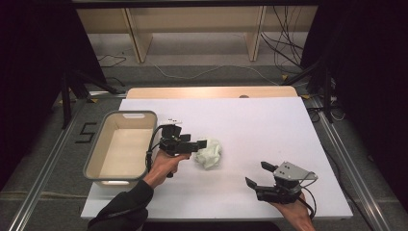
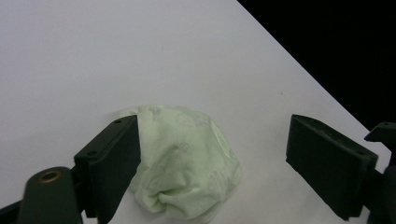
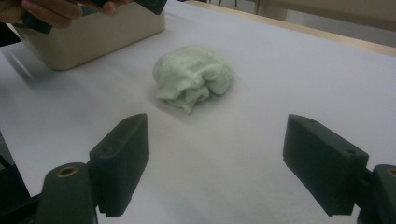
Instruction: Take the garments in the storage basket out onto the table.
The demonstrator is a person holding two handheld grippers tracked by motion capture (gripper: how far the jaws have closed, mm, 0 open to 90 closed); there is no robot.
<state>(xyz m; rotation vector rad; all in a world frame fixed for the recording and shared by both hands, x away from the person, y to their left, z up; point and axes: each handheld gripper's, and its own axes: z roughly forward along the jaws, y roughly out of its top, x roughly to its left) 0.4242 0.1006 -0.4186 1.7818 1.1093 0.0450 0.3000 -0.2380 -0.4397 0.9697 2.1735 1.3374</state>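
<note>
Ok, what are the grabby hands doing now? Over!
Left gripper open, at the crumpled green cloth. Right gripper open, apart. Bin beside the left hand. Nothing in the way.

Both grippers are black throughout. The left gripper point(image 1: 201, 144) has blocky, squared-off housing, with a black cable looping from its rear; the arm behind it wears a dark sleeve point(image 1: 122, 204) reaching to the wrist. The right gripper point(image 1: 258, 175) carries a grey three-cornered plate point(image 1: 294, 171) on top, dotted with small dark holes, and a black cable curls from its back. Seen up close, each jaw is a thick, flat-faced rectangular slab of matte black — small round screw holes mark its upper edge, and a brass-coloured ring point(image 3: 67, 171) sits in the rounded arm below.
</note>
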